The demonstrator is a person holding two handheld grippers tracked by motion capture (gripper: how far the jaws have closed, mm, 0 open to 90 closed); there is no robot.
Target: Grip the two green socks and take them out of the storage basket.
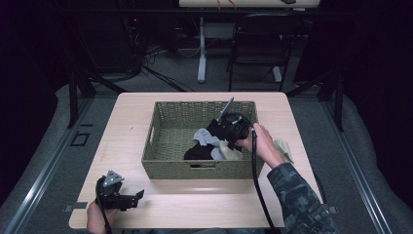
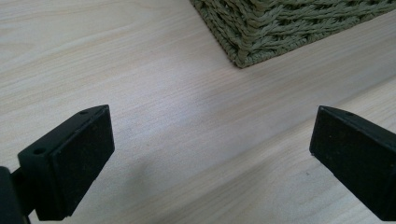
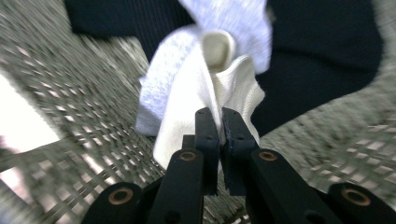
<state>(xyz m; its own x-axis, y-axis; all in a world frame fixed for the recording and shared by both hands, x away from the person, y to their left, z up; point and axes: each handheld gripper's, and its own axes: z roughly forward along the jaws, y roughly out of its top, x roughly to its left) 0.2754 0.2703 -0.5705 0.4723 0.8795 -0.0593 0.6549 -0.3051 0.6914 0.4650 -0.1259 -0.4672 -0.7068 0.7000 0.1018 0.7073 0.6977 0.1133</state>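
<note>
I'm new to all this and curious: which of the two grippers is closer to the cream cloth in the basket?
The right. The right gripper is inside the basket, jaws pinched on the cream cloth. The left gripper sits open on the table outside the basket's near-left corner.

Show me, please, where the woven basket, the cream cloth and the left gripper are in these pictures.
woven basket (image 1: 202, 169): high view, its front wall.
cream cloth (image 3: 187, 100): right gripper view, its draped middle fold.
left gripper (image 2: 212, 156): left gripper view, midway between its open jaws.

Pale wood-grain table (image 2: 154, 93), smooth with a soft sheen; coarse woven olive wicker basket (image 1: 168, 146); inside it soft white ribbed cloth (image 3: 187, 93) on dark matt fabric (image 3: 322, 56); matt black plastic gripper jaws with brassy pivots.
</note>
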